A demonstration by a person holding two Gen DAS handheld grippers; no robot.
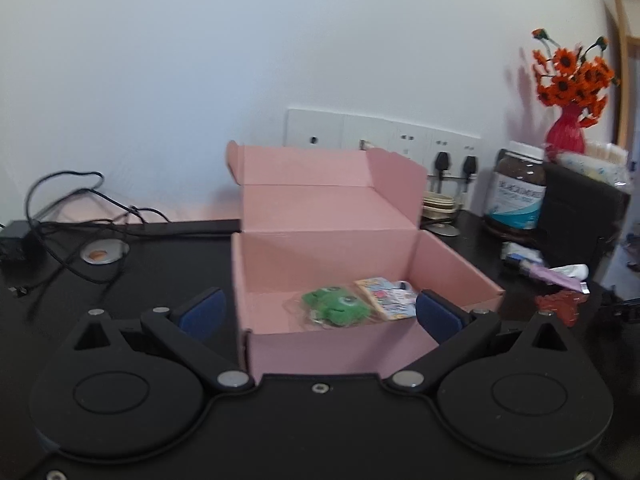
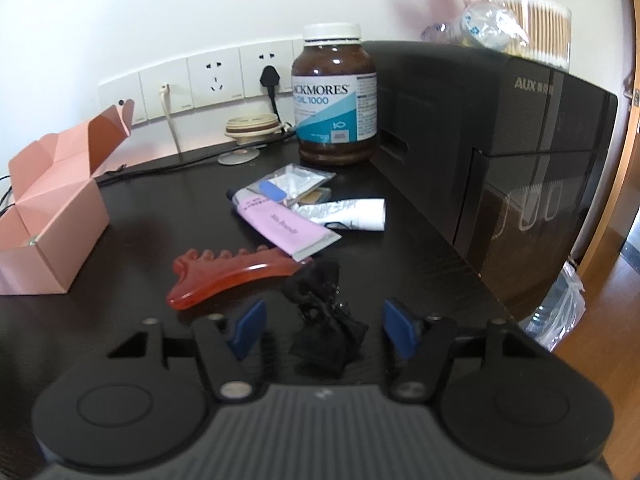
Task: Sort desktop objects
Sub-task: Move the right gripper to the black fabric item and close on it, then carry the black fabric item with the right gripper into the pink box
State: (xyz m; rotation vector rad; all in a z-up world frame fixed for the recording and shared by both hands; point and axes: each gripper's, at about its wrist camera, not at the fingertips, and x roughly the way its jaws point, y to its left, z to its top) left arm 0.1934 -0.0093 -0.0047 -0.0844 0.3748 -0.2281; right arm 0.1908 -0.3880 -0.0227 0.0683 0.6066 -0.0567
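black bundle between the right gripper's blue pads

right gripper (image 2: 324, 330) hangs low over the dark desk (image 2: 132, 220), its pads part spread on either side of a small black fabric bundle (image 2: 326, 316), perhaps a hair tie or pouch. the bundle lies between the fingers, just ahead of the gripper body, its long axis running away from the camera, roughly in line with the fingers. gaps show on both sides, so the pads do not press on it yet.

just beyond it, to the left, lies a red comb-like scraper (image 2: 228, 278), near the pink tube (image 2: 280, 226) and a white tube (image 2: 352, 214).

the pink box (image 1: 332, 236) stands open, well off to the left of the right gripper. the left gripper (image 1: 320, 312), spread and empty, hovers at the box's near wall, above a green toy (image 1: 334, 306) and a card packet (image 1: 386, 296) inside.

the right hand is clearly nearer the bundle; closing straight on it looks like the next move.
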